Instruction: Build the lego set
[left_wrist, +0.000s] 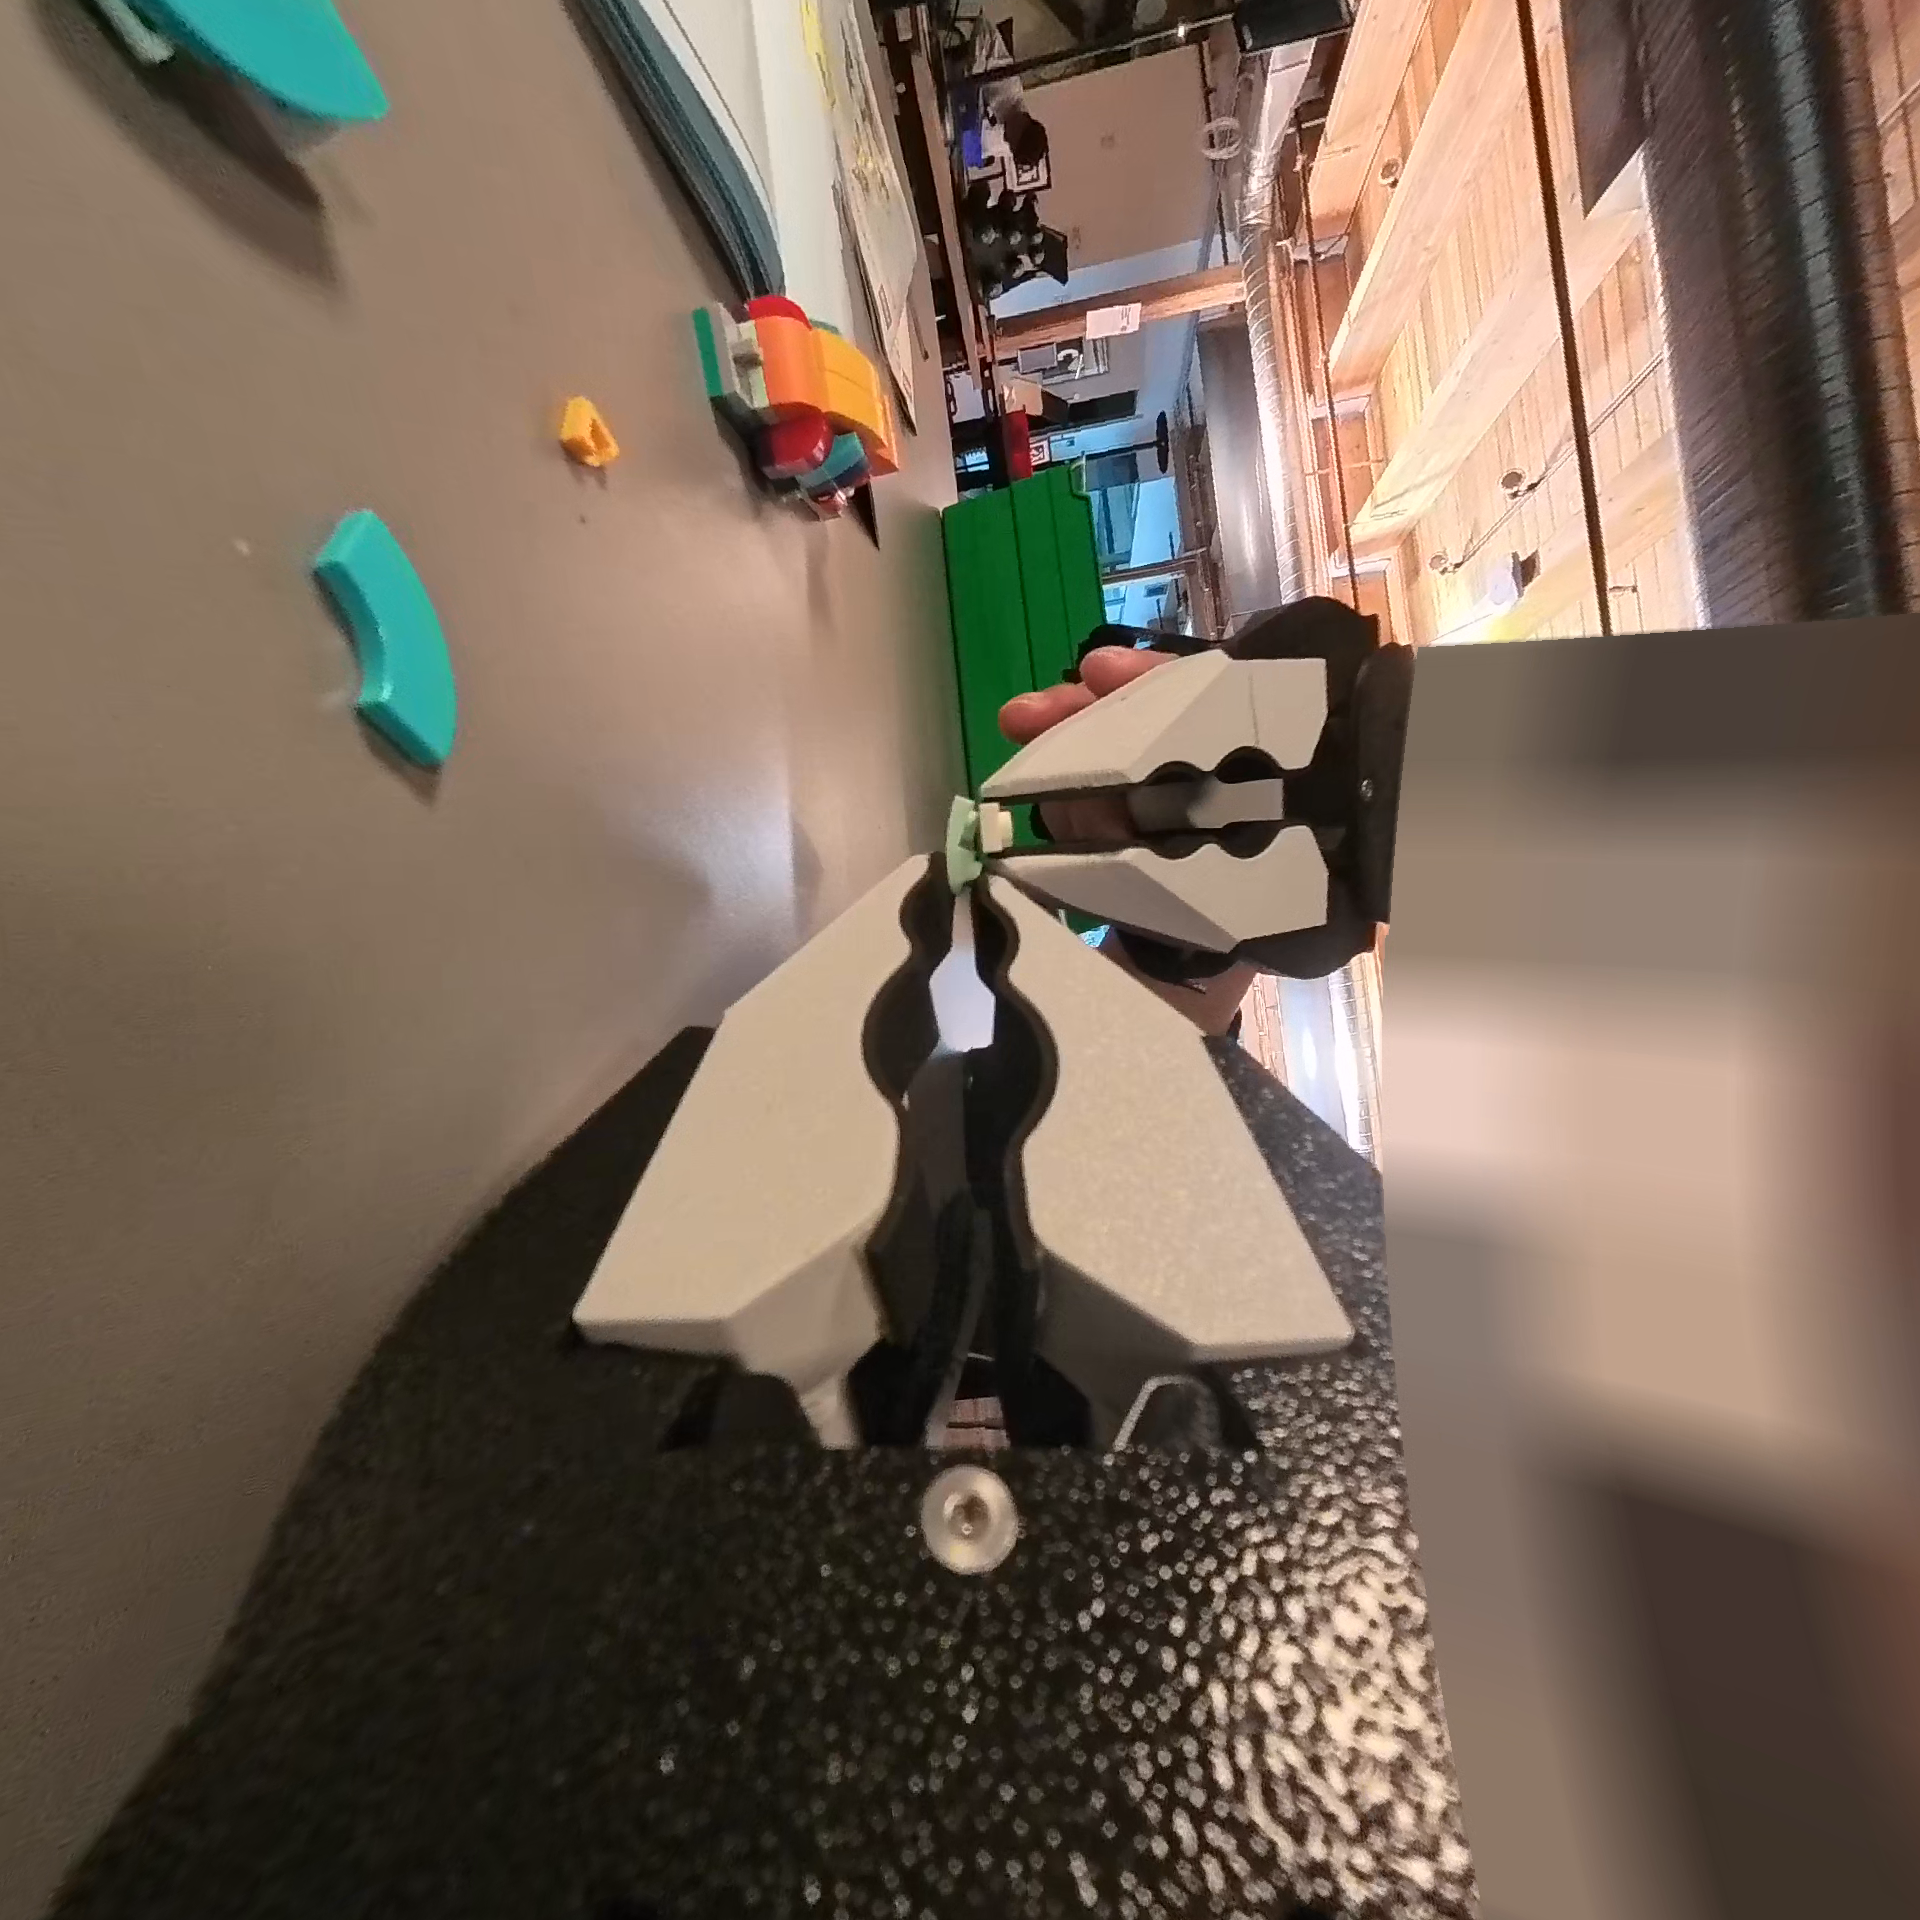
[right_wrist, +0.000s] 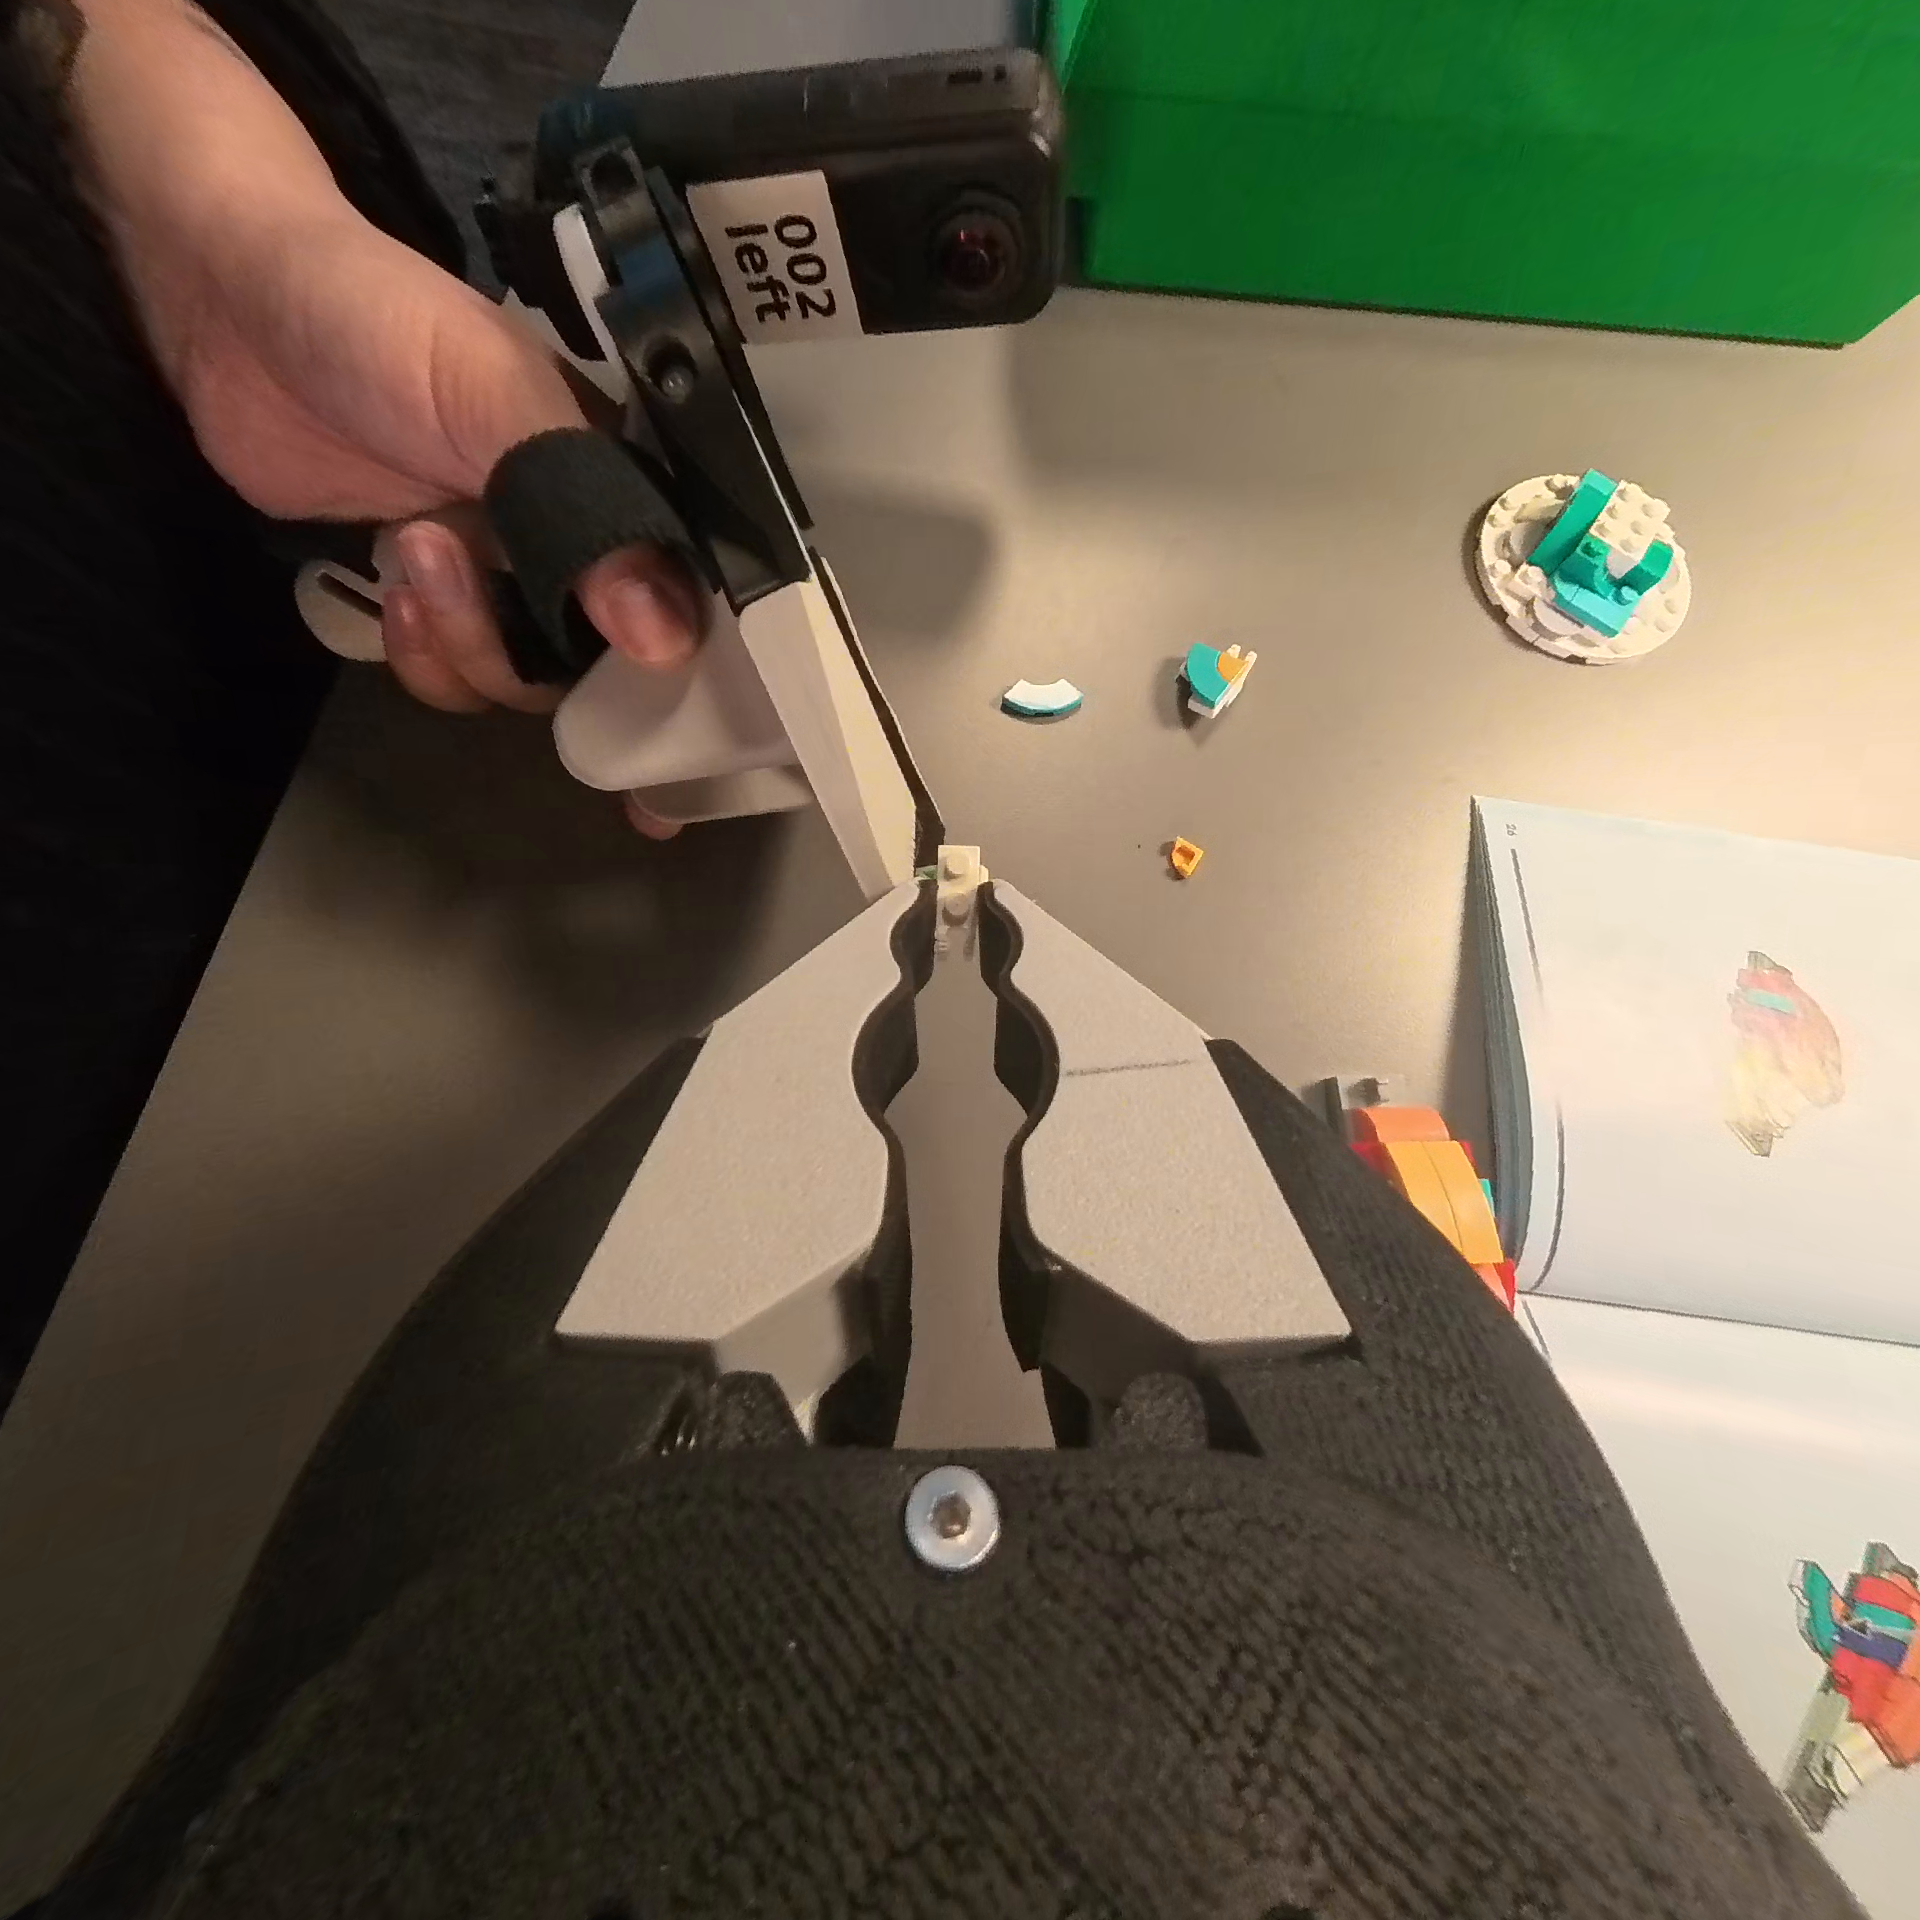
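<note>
While both tools meet in mid-air above the grey table (right_wrist: 1299, 436), the left gripper (left_wrist: 968, 888) pinches a small pale-green piece (left_wrist: 962, 840) at its tips, and the right gripper (right_wrist: 958, 902), its fingers nearly closed, clamps a small white plate (right_wrist: 957, 883) that touches the green part. Joining them well likely calls for square stud alignment and a steady, straight press, as the orange-and-red model (left_wrist: 810, 405) and instruction booklet (right_wrist: 1704, 1091) wait nearby

The right gripper (right_wrist: 957, 902) pinches a small white plate (right_wrist: 957, 881) at its fingertips. The left gripper (right_wrist: 902, 871) meets it there, above the grey table (right_wrist: 1195, 436).
</note>
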